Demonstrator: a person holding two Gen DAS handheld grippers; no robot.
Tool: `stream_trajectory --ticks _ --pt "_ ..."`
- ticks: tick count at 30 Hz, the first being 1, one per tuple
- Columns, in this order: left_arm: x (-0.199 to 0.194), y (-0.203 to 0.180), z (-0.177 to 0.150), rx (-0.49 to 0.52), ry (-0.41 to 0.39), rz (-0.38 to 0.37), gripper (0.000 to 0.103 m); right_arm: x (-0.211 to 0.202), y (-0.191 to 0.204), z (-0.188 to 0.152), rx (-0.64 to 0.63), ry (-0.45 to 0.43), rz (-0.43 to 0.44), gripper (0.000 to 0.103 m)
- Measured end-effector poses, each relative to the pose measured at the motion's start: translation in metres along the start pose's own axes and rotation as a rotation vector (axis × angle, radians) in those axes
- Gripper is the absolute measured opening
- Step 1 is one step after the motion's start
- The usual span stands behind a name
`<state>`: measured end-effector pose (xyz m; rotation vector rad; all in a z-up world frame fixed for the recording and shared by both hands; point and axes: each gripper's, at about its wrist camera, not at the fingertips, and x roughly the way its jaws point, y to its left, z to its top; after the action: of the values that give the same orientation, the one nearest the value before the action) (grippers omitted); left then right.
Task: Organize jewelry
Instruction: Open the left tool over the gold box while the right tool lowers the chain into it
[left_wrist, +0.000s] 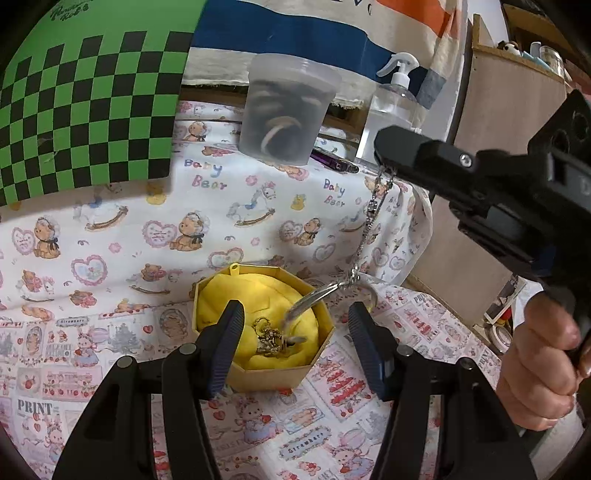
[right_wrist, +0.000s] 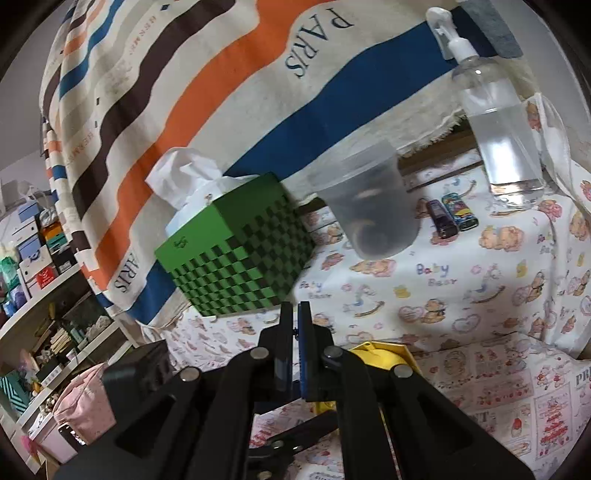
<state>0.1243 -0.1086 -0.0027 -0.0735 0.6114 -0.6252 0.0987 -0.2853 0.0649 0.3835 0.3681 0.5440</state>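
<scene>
- The chain (left_wrist: 371, 218) hangs from the right gripper (left_wrist: 384, 157), long axis running down and left, its lower end reaching into the box (left_wrist: 273, 376).
- It is thin, silvery, and linked; the low end is blurred.
- Right tongs are pinched together on the chain's top.
- Left gripper (left_wrist: 295, 343) stands apart, straddling the box, nothing pressed between its pads.
- Gold jewelry (left_wrist: 269, 339) lies on the box's yellow lining.

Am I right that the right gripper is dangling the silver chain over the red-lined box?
Not quite: the box is lined yellow, not red, as the left wrist view shows. The right gripper does dangle the silver chain over it.
</scene>
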Motion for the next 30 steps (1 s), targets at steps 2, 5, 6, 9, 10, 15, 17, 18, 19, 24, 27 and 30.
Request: stream_trajectory --ticks 2,5,6,9,10,15,17,18,19,24,27,30 --pt "0.001 -0.001 -0.001 0.011 0.0 0.008 0.055 -0.001 0.002 0.0 0.007 0.001 0.025 0.001" --pt "0.003 -0.004 -0.003 0.032 0.002 0.024 0.032 -0.004 0.005 0.002 0.01 -0.003 0.051 0.001" --pt "0.006 -0.005 -0.003 0.048 0.023 0.031 0.026 -0.005 0.008 0.002 -0.003 -0.009 0.035 0.001" --pt "0.006 -0.001 -0.004 0.061 0.024 0.081 0.026 -0.001 0.011 -0.001 -0.052 0.001 -0.026 0.001" --pt "0.005 0.003 -0.004 0.043 0.022 0.084 0.026 0.003 0.007 -0.003 -0.049 0.011 -0.048 0.001" --pt "0.001 0.015 -0.002 -0.011 0.003 0.081 0.026 0.009 -0.014 -0.007 -0.02 0.079 -0.157 0.002" --pt "-0.001 0.016 -0.001 -0.013 -0.005 0.094 0.026 0.003 -0.02 -0.003 -0.011 0.084 -0.171 0.002" --pt "-0.003 0.016 0.0 -0.013 -0.009 0.103 0.026 -0.002 -0.022 -0.001 -0.009 0.081 -0.185 0.002" --pt "-0.006 0.015 0.002 -0.01 -0.016 0.108 0.026 -0.007 -0.025 -0.001 -0.009 0.074 -0.199 0.002" --pt "-0.029 0.018 0.005 -0.015 -0.01 0.184 0.026 -0.019 -0.035 -0.007 -0.008 0.105 -0.252 0.003" --pt "-0.046 0.023 0.0 -0.008 0.024 0.283 0.026 -0.021 -0.039 -0.017 -0.006 0.125 -0.272 0.009" --pt "-0.062 0.035 -0.011 -0.032 0.082 0.371 0.026 -0.015 -0.037 -0.027 -0.021 0.159 -0.281 0.011"
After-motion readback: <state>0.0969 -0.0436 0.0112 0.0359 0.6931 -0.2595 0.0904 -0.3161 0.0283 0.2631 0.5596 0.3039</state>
